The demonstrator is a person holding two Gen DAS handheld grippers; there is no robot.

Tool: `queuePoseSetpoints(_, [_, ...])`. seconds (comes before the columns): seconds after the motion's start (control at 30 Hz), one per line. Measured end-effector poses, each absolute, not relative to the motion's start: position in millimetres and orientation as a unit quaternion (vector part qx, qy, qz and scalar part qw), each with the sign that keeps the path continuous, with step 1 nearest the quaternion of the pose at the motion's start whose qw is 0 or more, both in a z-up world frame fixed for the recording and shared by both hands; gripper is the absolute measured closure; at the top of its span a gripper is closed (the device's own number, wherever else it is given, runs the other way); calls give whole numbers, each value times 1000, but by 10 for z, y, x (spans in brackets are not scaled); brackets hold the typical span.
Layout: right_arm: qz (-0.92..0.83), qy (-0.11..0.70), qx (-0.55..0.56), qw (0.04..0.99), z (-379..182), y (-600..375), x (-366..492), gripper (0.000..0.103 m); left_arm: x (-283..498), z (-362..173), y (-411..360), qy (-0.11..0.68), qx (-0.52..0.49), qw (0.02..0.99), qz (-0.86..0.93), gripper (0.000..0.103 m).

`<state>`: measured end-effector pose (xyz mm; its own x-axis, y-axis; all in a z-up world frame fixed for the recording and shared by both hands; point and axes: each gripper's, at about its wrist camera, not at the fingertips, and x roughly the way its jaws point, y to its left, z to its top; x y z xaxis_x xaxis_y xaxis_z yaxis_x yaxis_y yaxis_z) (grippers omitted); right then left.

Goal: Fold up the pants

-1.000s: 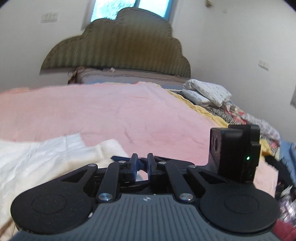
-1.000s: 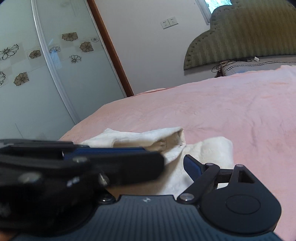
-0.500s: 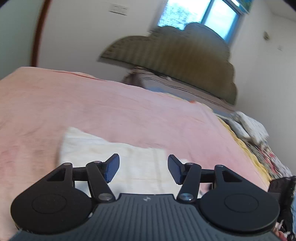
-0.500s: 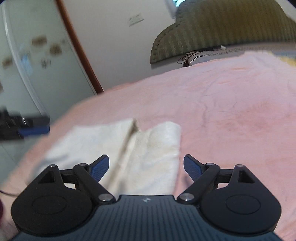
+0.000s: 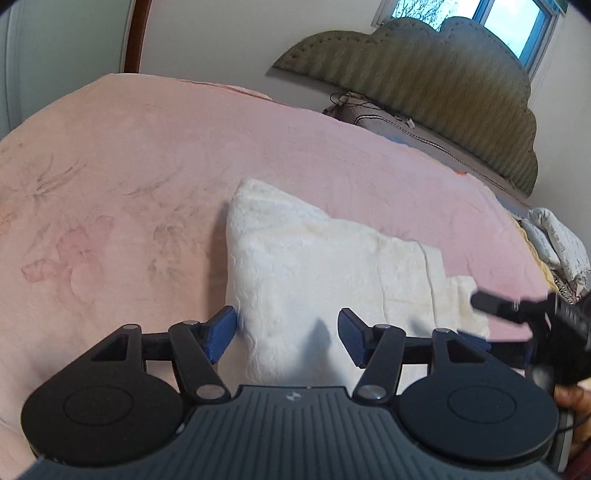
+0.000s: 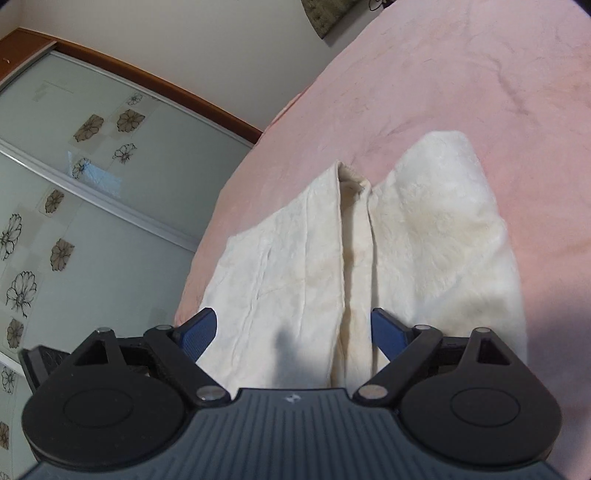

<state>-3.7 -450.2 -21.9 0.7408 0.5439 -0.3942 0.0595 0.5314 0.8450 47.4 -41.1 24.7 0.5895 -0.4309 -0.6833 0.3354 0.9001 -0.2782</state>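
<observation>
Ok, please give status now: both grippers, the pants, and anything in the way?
Left gripper open, empty, over pants. Right gripper open, empty. Pants folded, flat on pink blanket. Nothing in the way.

One pair of cream pants (image 5: 325,266) lies folded on one bed covered by one pink blanket (image 5: 147,166). Two tongs are in view: the left tongs (image 5: 288,334), jaws apart, and the right tongs (image 6: 293,332), jaws apart too. One padded headboard (image 5: 424,74) stands under one window (image 5: 476,18). At the bed's far edge sits what looks like one small pile of patterned cloths (image 5: 557,251), too blurred to count apart. Two sliding wardrobe doors (image 6: 92,177) show flower prints.
</observation>
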Motion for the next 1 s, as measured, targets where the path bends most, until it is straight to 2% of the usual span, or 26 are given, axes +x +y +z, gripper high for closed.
queuePoseSetpoints(0.07, [147, 318, 471, 810, -243, -4503, 65, 15, 431, 248, -426, 394, -45, 893, -212, 39])
queuePoseSetpoints(0.1, [142, 317, 466, 813, -244, -4486, 104, 21, 403, 235, -428, 391, -43, 894, -212, 39])
queuePoseSetpoints(0.17, [122, 339, 425, 830, -208, -4393, 177, 75, 383, 267, -390, 388, -48, 897, -208, 39])
queuePoseSetpoints(0.2, [113, 345, 402, 841, -177, -4342, 181, 86, 377, 286, -360, 384, -54, 899, -206, 39])
queuePoseSetpoints(0.37, [93, 283, 345, 890, 242, -4287, -137, 90, 407, 418, -292, 367, -63, 908, -193, 38])
queuePoseSetpoints(0.43, [81, 261, 330, 904, 401, -4367, -303, 91, 405, 417, -301, 367, -60, 907, -196, 34])
queuePoseSetpoints(0.6, [28, 307, 299, 903, 260, -4527, -411, 90, 409, 307, -465, 389, -43, 897, -204, 33])
queuePoseSetpoints(0.67, [10, 337, 287, 897, 116, -4506, -362, 84, 353, 314, -534, 382, -24, 897, -222, 33])
queuePoseSetpoints(0.77, [-29, 330, 258, 908, 149, -4413, -416, 76, 251, 314, -646, 361, 29, 903, -231, 31])
queuePoseSetpoints(0.87, [-124, 282, 126, 943, 449, -4035, -608, 72, 205, 241, -723, 361, 52, 905, -220, 30])
queuePoseSetpoints(0.93, [-86, 262, 75, 958, 565, -3740, -730, 71, 213, 201, -771, 369, 52, 901, -221, 30])
queuePoseSetpoints(1.0, [-6, 284, 82, 955, 556, -3552, -705, 71, 212, 167, -799, 380, 48, 897, -221, 30])
